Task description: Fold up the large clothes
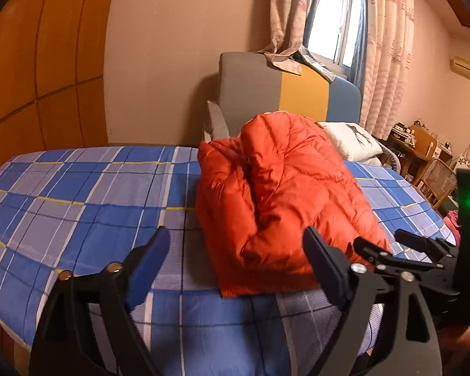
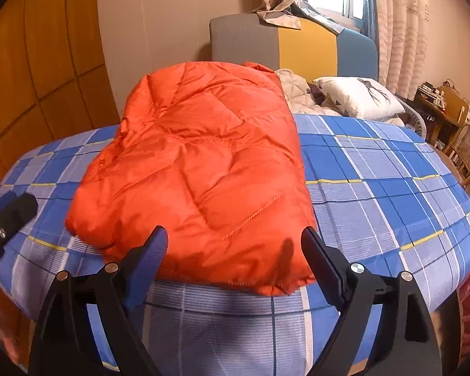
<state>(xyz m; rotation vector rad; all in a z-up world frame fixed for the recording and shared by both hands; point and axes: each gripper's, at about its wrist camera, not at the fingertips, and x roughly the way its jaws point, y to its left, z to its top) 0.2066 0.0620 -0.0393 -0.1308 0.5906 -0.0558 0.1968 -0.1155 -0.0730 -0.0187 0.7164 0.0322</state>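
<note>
Orange down jacket (image 2: 200,169) lies folded compact on the bed (image 2: 376,169); left tongs (image 1: 235,269) and right tongs (image 2: 235,263) wide open, empty — fold looks done.

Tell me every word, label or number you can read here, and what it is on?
None can be read.
The orange jacket shows no label.
The white pillow carries a dark picture, no words.
Things on the desk are too small and blurred to read.
</note>
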